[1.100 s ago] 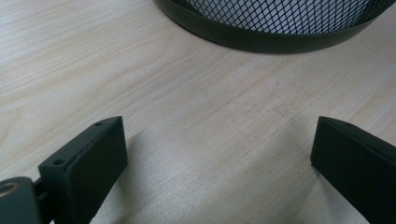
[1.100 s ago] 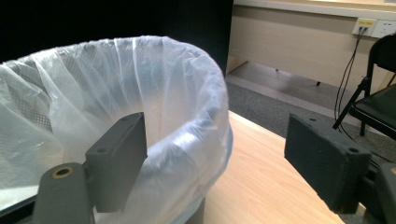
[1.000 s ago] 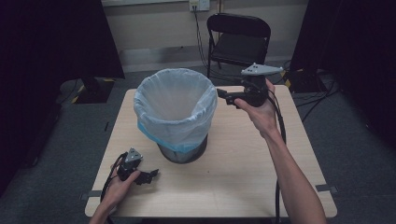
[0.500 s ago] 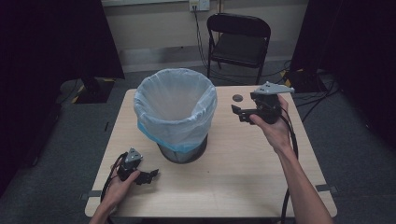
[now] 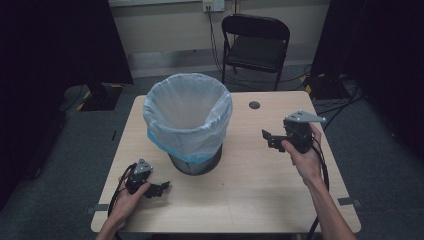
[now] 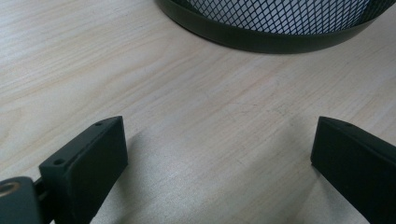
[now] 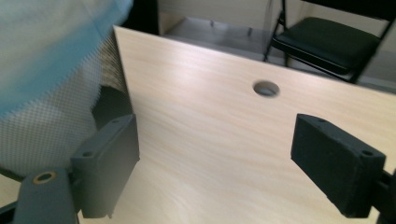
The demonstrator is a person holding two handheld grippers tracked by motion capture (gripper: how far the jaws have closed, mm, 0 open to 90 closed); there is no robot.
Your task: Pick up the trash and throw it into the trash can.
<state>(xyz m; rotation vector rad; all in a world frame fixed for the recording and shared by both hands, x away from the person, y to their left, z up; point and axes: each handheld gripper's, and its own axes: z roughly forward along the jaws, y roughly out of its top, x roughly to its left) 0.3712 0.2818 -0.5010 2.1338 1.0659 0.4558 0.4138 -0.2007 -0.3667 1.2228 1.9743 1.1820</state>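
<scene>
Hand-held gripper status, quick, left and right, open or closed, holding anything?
Left hand-held gripper: open, holding nothing, low over the table.
Right hand-held gripper: open, holding nothing.

The high view looks down over the whole bench [image 5: 260, 185]. Both gripper views skim it closely, sharing the bin [image 6: 280, 23] with the overhead.
</scene>
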